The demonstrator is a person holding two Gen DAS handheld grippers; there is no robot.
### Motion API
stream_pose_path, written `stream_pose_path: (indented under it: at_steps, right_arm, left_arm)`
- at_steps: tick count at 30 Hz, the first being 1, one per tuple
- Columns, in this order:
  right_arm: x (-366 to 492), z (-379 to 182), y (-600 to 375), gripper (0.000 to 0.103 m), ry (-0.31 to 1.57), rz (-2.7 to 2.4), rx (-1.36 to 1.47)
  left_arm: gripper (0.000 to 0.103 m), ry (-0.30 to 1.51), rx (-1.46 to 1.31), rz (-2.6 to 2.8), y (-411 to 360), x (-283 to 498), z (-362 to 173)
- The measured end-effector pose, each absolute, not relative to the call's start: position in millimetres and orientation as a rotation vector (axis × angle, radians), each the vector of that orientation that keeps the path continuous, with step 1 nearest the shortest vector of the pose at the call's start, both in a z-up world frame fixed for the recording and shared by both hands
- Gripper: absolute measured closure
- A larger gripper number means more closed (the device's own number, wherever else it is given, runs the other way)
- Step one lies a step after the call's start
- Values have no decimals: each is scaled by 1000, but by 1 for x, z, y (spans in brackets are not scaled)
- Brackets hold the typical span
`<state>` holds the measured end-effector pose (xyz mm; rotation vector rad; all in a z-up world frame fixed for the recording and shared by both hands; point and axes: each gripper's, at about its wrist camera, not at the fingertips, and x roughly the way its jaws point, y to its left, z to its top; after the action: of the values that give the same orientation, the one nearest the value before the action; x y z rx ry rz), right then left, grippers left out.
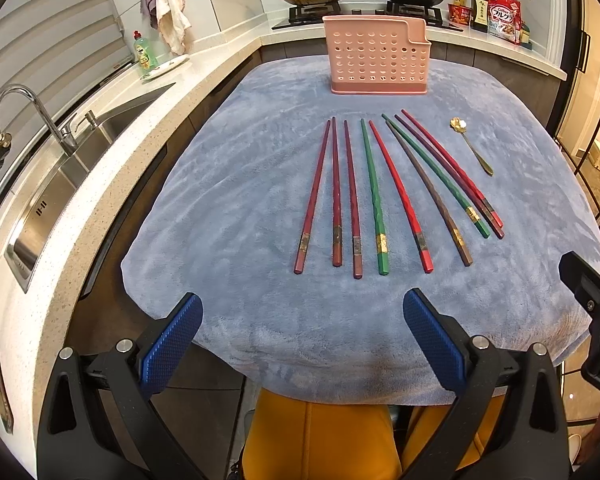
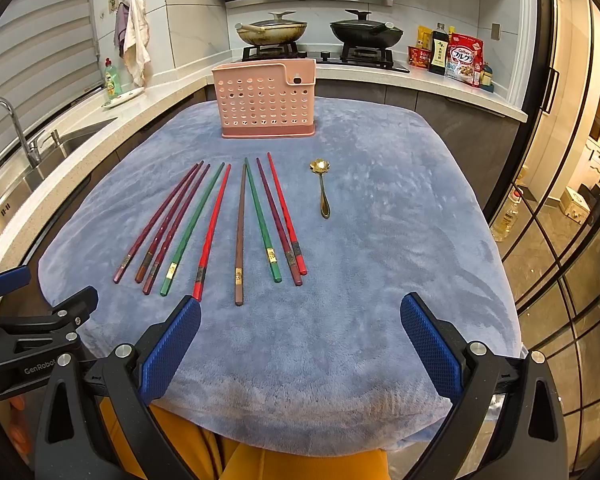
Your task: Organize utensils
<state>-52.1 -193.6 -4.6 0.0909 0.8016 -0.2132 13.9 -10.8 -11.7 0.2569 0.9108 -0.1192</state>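
Nothing picked up yet
Both grippers, left (image 1: 302, 336) and right (image 2: 300, 338), hold jaws spread, empty. Thin chopsticks (image 1: 380, 200) lie close together; a grab might pinch two, missing the holder (image 1: 376, 56).

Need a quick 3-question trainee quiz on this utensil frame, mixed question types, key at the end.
1. True or false: the gold spoon already stands in the pink holder.
2. How many green chopsticks lie on the blue cloth?
3. Multiple choice: the left gripper and right gripper are A) both open and empty, B) both shut on chopsticks, C) one holding the spoon.

Key: 1. False, it lies on the cloth right of the chopsticks. 2. Two. 3. A.
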Motion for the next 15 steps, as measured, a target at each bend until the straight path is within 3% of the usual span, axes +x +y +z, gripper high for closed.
stream_pose_path:
  at_steps: [15]
  right_arm:
    - [-48,-9,-195,7,814,-216,96]
  left_arm:
    - [7,942,218,-116,-5,23,-15]
